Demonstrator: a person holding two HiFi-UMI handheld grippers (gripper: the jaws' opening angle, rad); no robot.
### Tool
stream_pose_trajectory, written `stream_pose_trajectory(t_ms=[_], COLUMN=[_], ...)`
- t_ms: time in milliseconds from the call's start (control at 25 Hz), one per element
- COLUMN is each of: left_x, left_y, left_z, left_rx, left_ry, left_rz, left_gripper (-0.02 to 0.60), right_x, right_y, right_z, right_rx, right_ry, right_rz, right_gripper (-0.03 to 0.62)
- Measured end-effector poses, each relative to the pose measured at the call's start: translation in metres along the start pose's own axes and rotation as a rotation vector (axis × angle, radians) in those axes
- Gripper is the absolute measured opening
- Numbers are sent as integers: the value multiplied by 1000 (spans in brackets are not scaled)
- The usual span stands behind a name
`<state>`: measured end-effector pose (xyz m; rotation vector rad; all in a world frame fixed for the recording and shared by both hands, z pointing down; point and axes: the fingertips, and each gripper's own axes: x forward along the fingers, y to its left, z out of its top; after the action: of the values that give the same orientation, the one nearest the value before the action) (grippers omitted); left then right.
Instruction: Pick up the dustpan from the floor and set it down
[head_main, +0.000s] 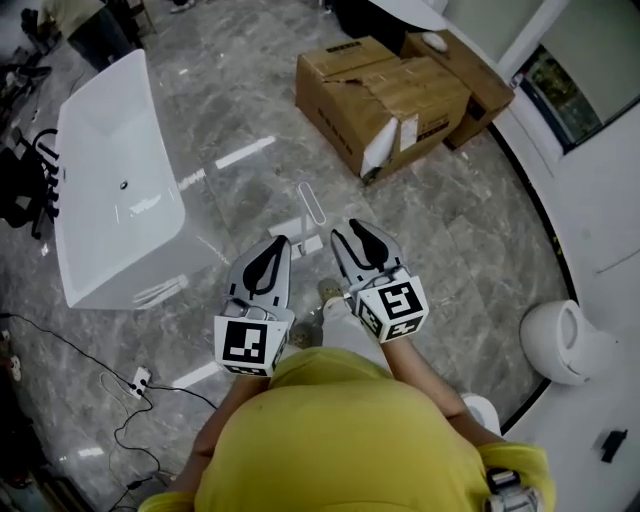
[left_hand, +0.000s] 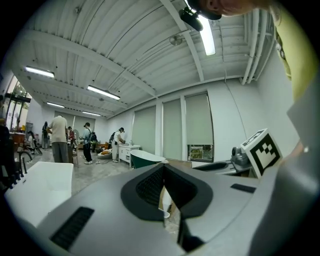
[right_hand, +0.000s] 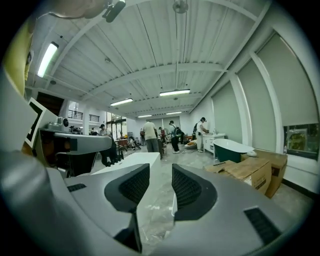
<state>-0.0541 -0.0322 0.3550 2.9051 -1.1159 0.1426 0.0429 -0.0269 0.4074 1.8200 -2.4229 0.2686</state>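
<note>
**Dustpan on the floor, not picked up yet**

The dustpan (head_main: 311, 212) lies on the grey floor (head_main: 250, 110), just in front of the two grippers and between their tips. It is white and thin, with a long handle that ends in a loop. It looks like light plastic, so it should be easy to lift. The plastic is likely smooth and could slip or swing if held at one end. The long handle looks like the best place to take hold, low down near the pan, so that it does not tip.

The left hand-held gripper (head_main: 279, 241) has its jaws closed together with nothing in them. The right hand-held gripper (head_main: 357, 229) has its jaws partly apart, and there is only bare floor between them.

The pan end is hard to see. From the head view it is small and pale, and the gripper tips cover part of it. I cannot tell how deep it is or which way it faces. Both gripper views look out across the room, so neither one shows the dustpan clearly.
</note>
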Motion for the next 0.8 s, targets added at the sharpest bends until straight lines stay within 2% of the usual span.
stream_pose_trajectory(t_ms=[440, 720, 800], left_x=[81, 109, 116], left_y=[35, 45, 44], left_z=[-9, -21, -23], left_rx=[-28, -61, -57], left_ry=[35, 82, 72], left_rz=[191, 326, 346], left_gripper=[2, 2, 2], right_x=[85, 117, 122], right_y=[-56, -68, -70], right_z=[-37, -74, -89], right_rx=[-25, -50, -39], right_ry=[140, 248, 284], right_rz=[261, 450, 496], right_gripper=[160, 167, 169])
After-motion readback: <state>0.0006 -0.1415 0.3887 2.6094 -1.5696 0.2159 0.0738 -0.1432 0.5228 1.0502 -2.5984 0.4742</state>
